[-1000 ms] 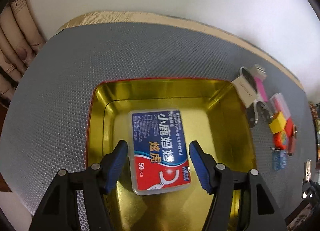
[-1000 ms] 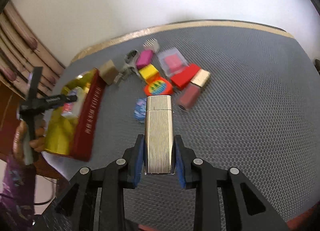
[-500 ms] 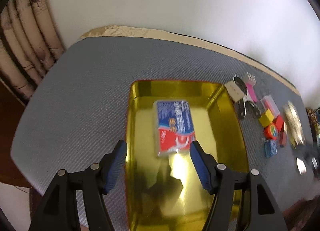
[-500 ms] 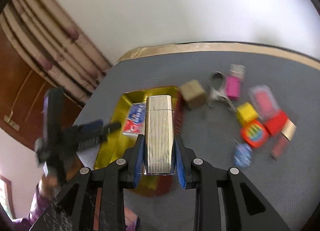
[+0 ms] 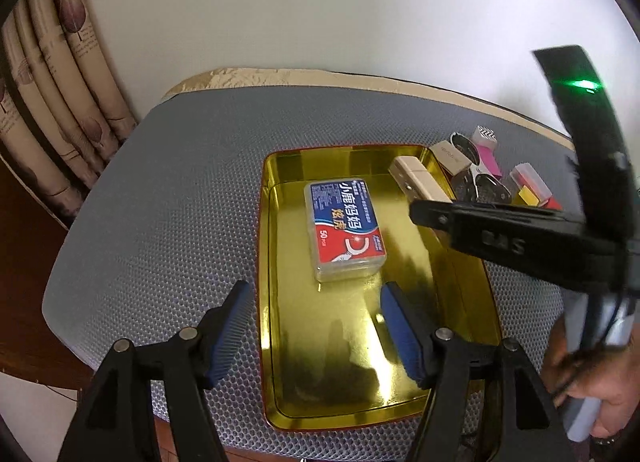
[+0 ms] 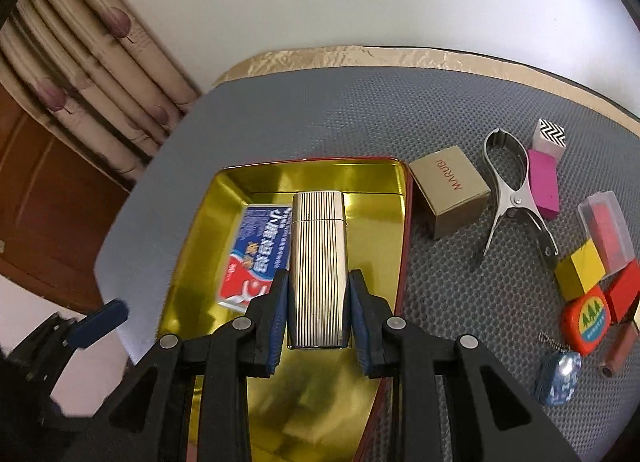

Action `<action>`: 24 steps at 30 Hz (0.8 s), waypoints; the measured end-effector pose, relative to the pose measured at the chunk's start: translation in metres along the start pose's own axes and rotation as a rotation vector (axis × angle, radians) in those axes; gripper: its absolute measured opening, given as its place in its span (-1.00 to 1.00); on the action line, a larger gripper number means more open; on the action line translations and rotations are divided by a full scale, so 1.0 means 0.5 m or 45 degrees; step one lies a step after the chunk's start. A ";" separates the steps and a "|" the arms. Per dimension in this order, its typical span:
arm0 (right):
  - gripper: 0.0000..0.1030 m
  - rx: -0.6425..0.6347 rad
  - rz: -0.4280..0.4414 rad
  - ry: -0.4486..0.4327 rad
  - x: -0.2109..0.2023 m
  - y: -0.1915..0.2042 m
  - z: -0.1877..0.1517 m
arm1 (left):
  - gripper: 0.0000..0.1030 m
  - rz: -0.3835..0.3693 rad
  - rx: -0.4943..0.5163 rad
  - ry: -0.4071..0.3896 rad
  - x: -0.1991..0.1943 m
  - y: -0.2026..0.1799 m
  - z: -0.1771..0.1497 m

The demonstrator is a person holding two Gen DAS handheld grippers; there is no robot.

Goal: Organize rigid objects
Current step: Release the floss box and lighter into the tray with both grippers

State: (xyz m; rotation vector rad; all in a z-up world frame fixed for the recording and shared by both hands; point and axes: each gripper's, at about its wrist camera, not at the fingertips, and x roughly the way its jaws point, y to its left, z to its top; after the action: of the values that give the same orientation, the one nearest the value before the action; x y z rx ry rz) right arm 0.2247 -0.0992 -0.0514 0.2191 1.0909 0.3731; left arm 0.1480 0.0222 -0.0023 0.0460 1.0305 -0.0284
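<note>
My right gripper (image 6: pixel 318 314) is shut on a ribbed silver lighter (image 6: pixel 318 262) and holds it above the gold tray (image 6: pixel 192 238). The lighter also shows in the left wrist view (image 5: pixel 418 184), over the tray's far right side. A blue and red floss-pick box (image 5: pixel 344 230) lies flat in the tray (image 5: pixel 276 222); it also shows in the right wrist view (image 6: pixel 258 254). My left gripper (image 5: pixel 316 326) is open and empty, above the tray's near part, behind the box.
On the grey mat (image 6: pixel 400 110) right of the tray lie a tan box (image 6: pixel 450 190), a metal clip (image 6: pixel 510 198), pink (image 6: pixel 543 182), yellow (image 6: pixel 580 272) and red (image 6: pixel 624 294) blocks and several small items. A curtain (image 5: pixel 52 102) hangs at left.
My right gripper has carried the lighter left from over the mat to over the tray. My left gripper has pulled back and up from the floss-pick box.
</note>
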 end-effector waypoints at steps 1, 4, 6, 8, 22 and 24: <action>-0.48 0.003 -0.008 0.003 0.007 -0.002 0.002 | 0.32 -0.007 0.000 0.003 0.004 0.001 0.000; -0.48 0.011 -0.030 0.014 0.029 -0.003 0.006 | 0.32 -0.007 0.004 0.013 0.007 -0.005 -0.004; -0.48 0.002 -0.053 0.013 0.041 0.000 0.008 | 0.32 -0.002 0.012 0.013 0.009 -0.006 -0.005; -0.48 -0.010 -0.082 0.007 0.047 0.003 0.006 | 0.32 0.001 0.015 0.009 0.010 -0.008 -0.005; -0.21 -0.007 -0.012 -0.241 -0.078 -0.041 -0.023 | 0.32 -0.021 -0.027 0.031 0.025 -0.003 -0.011; -0.01 0.020 -0.028 -0.284 -0.123 -0.092 -0.058 | 0.32 -0.078 -0.038 0.052 0.028 -0.004 -0.014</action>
State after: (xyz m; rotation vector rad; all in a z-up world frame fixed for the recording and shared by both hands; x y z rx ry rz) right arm 0.1823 -0.1660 -0.0301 0.2562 0.8762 0.3128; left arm 0.1489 0.0206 -0.0178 -0.0119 1.0731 -0.0682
